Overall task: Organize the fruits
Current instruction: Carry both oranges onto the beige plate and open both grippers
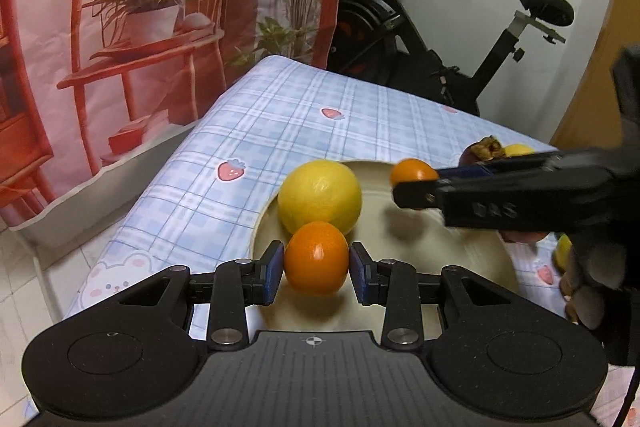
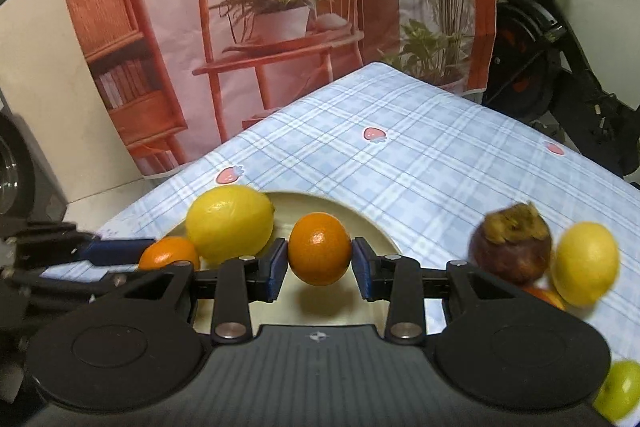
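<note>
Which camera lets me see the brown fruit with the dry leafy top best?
The right wrist camera: the brown fruit shows nearly whole on the tablecloth beside a lemon. The left wrist camera catches only its top behind the right tool.

Both cameras ride just behind their own fingers and look steeply down and forward, close over the plate (image 1: pixel 492 255) on the checked worktop (image 2: pixel 420 155). The left view faces across toward the right gripper (image 1: pixel 414 189); the right view sees the left gripper's fingers at its left edge. Both share the plate, the large lemon (image 2: pixel 230 223) and the printed backdrop (image 1: pixel 132 27).
</note>
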Available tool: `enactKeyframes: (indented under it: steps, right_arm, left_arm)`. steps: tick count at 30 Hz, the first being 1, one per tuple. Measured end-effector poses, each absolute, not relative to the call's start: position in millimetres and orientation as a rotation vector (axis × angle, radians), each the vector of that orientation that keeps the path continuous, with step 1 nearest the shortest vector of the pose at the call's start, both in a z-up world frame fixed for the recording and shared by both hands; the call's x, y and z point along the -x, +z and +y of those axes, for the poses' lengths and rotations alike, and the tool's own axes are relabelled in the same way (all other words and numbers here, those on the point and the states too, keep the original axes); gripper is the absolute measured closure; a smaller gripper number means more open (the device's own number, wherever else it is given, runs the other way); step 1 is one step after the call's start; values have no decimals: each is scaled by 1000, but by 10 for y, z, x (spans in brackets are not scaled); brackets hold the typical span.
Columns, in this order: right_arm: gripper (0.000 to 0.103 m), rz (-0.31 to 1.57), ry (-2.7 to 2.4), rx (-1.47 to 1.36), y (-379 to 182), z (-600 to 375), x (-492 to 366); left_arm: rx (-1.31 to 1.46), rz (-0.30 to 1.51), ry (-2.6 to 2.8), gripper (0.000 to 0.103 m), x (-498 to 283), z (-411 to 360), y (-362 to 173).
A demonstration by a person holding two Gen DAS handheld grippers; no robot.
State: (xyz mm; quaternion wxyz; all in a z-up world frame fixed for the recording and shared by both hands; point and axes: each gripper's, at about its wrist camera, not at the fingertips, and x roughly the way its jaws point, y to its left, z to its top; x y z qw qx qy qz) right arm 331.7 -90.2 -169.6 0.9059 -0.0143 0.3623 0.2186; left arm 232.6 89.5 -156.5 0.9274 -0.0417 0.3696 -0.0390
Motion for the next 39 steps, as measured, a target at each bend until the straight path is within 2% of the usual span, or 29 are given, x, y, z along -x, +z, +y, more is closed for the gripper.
enactKeyframes:
  steps: [12,15,17,19,21,31,39]
  right_arm:
    - [65,748,474,102,-1903,-691,-3562]
    - [63,751,477,118,-1909,-675,-3556]
    - [58,755,476,110,-1895,-700,-3540]
    - [57,748,470,99,-1855,-755,-3493]
    - [57,742,468,82,-1792,-836,-3426]
    - [57,652,387,-38,-1324,-1769,-2784]
    - [57,656,225,-46,-1257,-2609,-2154]
  left_arm:
    - [58,740,-40,65,-2311,905,-1623]
    - [64,736,-35,61,-2319,896,-1595]
    - [61,731,-34,57,-2315,878,-1570]
    - [48,723,-15,51,-2292,855,-1543]
    - [46,709,-7,50,-2260,838,-1491]
    - [24,638,-72,50,-2159,472,-1172]
    - [-9,638,-236,50,-2117,-104,-1076]
